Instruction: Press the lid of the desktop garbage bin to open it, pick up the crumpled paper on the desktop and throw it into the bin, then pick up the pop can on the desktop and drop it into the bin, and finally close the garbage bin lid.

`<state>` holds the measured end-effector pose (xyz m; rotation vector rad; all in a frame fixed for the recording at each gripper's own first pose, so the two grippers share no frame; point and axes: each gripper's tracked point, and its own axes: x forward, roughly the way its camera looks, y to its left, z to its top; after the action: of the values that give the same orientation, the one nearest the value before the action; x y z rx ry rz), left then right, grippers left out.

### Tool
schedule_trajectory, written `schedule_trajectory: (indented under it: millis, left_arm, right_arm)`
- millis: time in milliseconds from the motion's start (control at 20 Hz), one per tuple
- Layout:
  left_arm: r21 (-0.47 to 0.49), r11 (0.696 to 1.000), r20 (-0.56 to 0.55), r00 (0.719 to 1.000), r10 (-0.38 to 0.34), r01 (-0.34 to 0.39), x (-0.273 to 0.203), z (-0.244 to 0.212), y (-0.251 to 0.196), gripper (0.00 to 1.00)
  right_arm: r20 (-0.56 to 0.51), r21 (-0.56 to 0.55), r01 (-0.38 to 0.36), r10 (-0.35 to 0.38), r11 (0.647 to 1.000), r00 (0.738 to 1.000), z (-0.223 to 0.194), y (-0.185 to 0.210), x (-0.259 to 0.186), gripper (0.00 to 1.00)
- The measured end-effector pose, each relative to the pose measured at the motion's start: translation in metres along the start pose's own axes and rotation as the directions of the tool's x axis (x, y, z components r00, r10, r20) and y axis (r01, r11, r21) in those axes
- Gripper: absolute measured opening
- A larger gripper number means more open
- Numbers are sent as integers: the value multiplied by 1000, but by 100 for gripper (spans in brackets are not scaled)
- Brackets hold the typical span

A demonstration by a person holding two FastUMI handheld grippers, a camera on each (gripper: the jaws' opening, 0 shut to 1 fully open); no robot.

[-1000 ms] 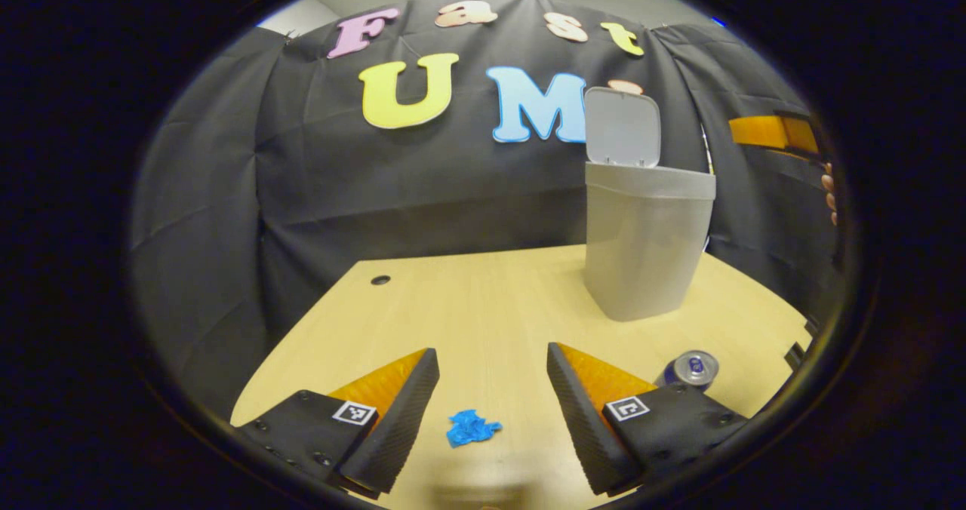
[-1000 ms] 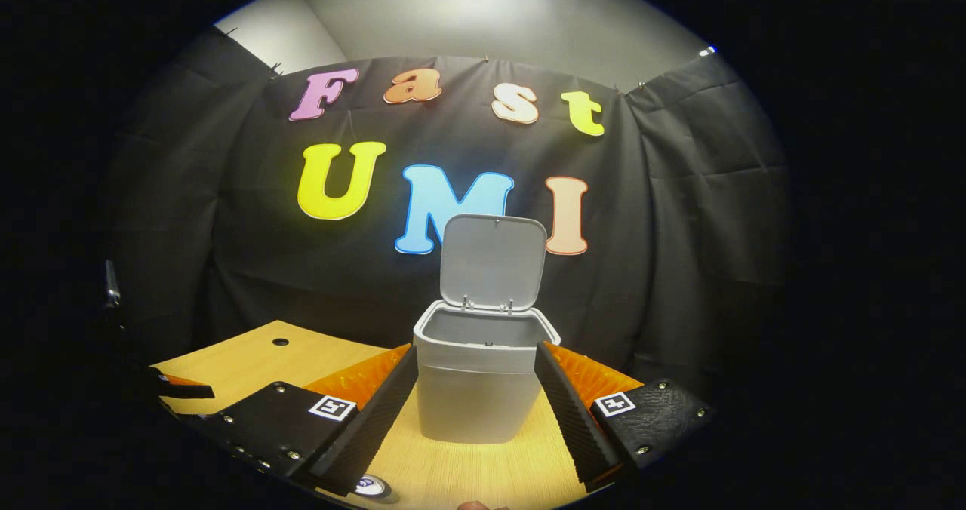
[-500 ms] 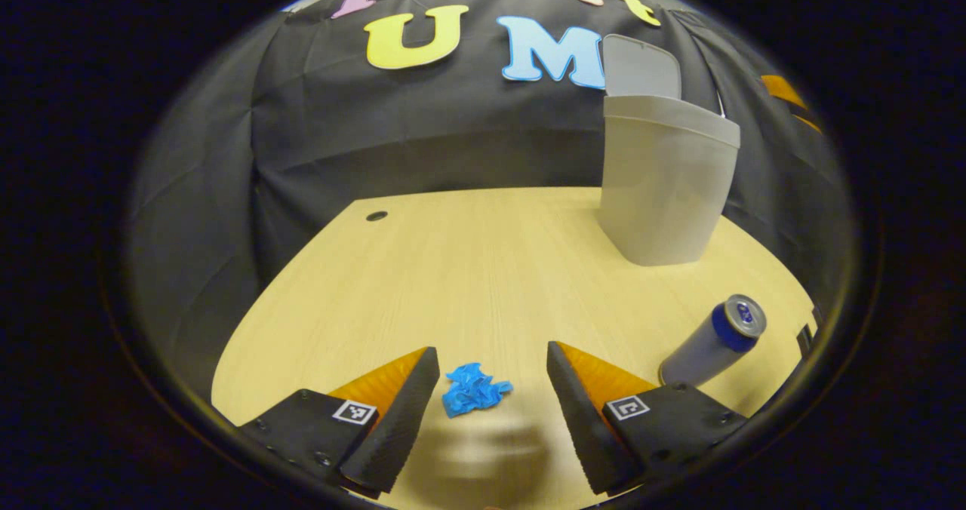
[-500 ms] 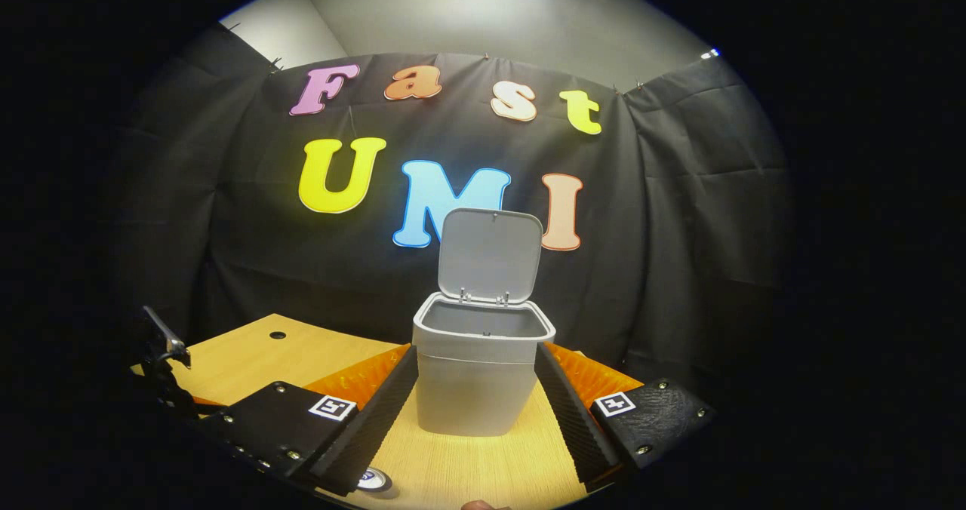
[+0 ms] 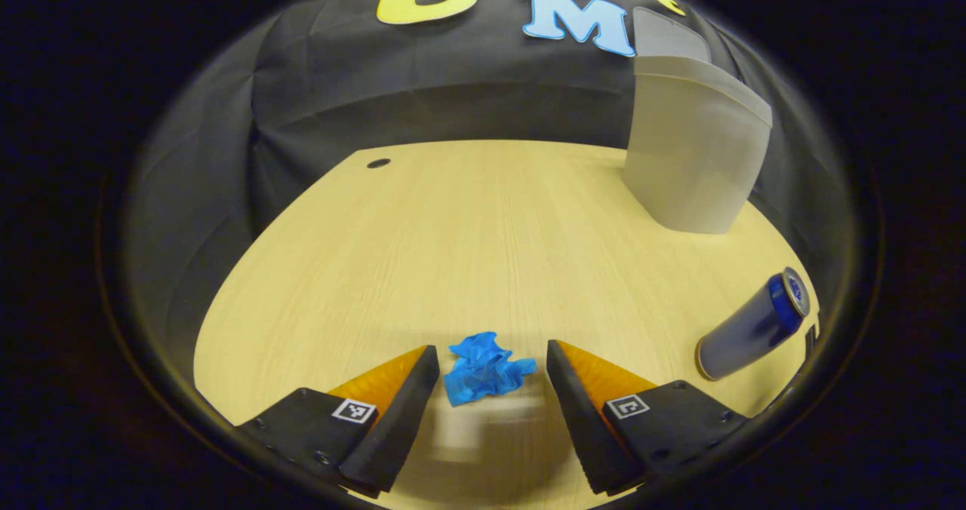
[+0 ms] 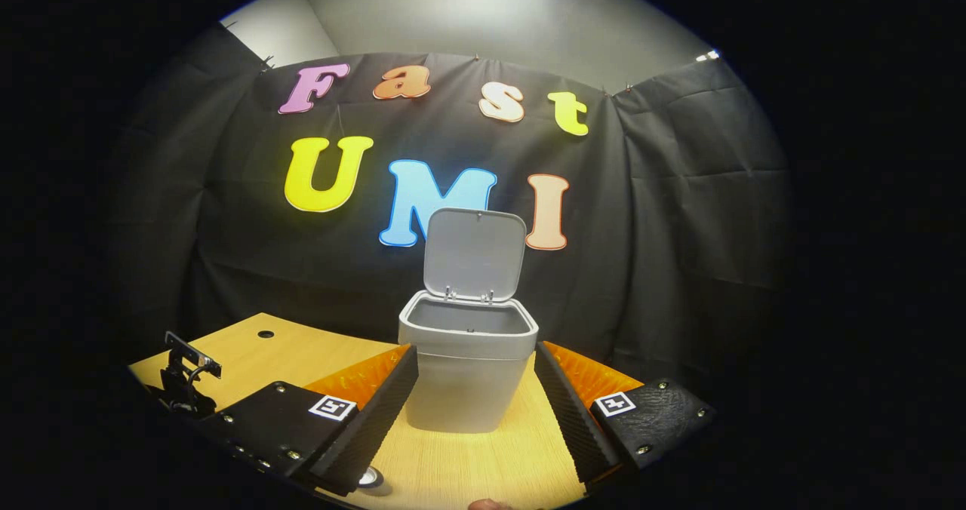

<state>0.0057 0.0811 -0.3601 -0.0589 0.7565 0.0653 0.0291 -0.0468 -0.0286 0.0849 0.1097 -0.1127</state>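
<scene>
The blue crumpled paper (image 5: pixel 487 368) lies on the wooden desk (image 5: pixel 468 253), level with the tips of my open left gripper (image 5: pixel 492 354) and touching neither finger. A blue pop can (image 5: pixel 751 325) lies on its side to the right of that gripper. The grey bin (image 5: pixel 694 163) stands at the far right with its lid (image 5: pixel 668 38) up. In the right gripper view, the bin (image 6: pixel 468 374) stands straight ahead, and its lid (image 6: pixel 474 253) is raised over an empty inside. My right gripper (image 6: pixel 475 353) is open and short of the bin.
A small round hole (image 5: pixel 377 163) marks the desk's far left corner. In the right gripper view the can's top (image 6: pixel 368 477) peeks out under the left finger, and part of the other gripper (image 6: pixel 185 378) shows at the far left. Black cloth walls surround the desk.
My left gripper has tipped down and moved forward, so the paper now sits level with its fingertips. The right gripper has drifted slightly, and the bin shifted a little left in its view.
</scene>
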Motion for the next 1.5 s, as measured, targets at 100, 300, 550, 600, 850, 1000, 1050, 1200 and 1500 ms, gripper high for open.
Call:
schedule_trajectory:
  millis: [100,300,550,600,850,1000,1050,1200,1500]
  left_arm:
    - [2,1000,-9,1000,2,-2,4,-3,-1,95]
    - [16,1000,-27,1000,4,-3,8,-5,-1,95]
    - [44,999,-27,1000,6,-4,11,-4,-3,94]
    - [48,999,-28,1000,5,-4,11,-3,-3,87]
    - [64,998,-17,1000,10,-9,12,1,-3,61]
    - [50,999,-2,1000,20,-20,12,12,0,39]
    - [34,999,3,1000,14,-14,9,15,-3,29]
    - [29,1000,38,999,-4,3,3,32,-8,29]
    - [40,998,115,992,-42,38,-17,73,-29,21]
  right_arm:
    - [5,1,14,-14,1000,1000,0,-5,-1,99]
    - [0,17,32,-32,999,999,0,-10,-1,99]
    - [-20,31,34,-33,999,999,-5,-8,-3,99]
    - [-23,29,33,-33,999,999,-6,-9,-2,99]
    - [-23,29,27,-26,999,999,-7,-9,-1,99]
    - [-28,34,23,-22,999,999,-10,-9,2,99]
    - [-29,34,25,-24,999,999,-10,-10,2,99]
    - [-30,35,20,-19,999,999,-12,-10,4,99]
    - [-27,60,21,-20,998,999,-12,-17,9,99]
